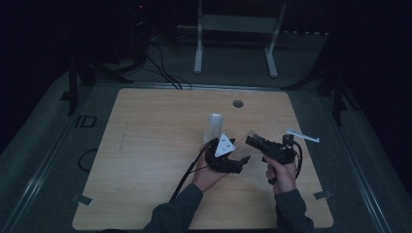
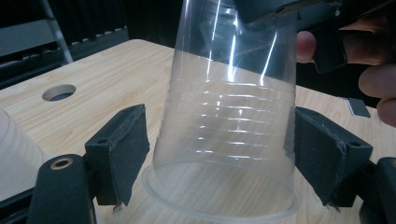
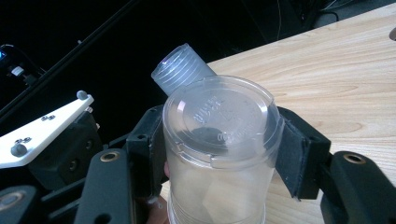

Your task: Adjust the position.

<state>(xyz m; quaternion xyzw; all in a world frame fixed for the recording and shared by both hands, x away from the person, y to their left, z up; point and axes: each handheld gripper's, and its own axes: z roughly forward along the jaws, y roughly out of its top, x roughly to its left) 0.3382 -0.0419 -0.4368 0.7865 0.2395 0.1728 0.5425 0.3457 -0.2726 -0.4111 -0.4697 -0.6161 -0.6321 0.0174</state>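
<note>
A clear plastic cup (image 3: pixel 222 149) sits clamped base-first between the jaws of the right claw (image 3: pixel 219 154), held up over the near middle of the worktop (image 1: pixel 145 145). In the left gripper view the same cup (image 2: pixel 229 121) hangs mouth-down between the jaws of the left claw (image 2: pixel 219 154), whose pads stand just beside its walls with a thin gap on either side (so that claw is apart and grips nothing). In the high view the two claws, left (image 1: pixel 231 158) and right (image 1: pixel 265 145), meet tip to tip. A second cup (image 1: pixel 215 127) stands upside down just behind them, and a round hole (image 1: pixel 237 103) lies farther back.
</note>
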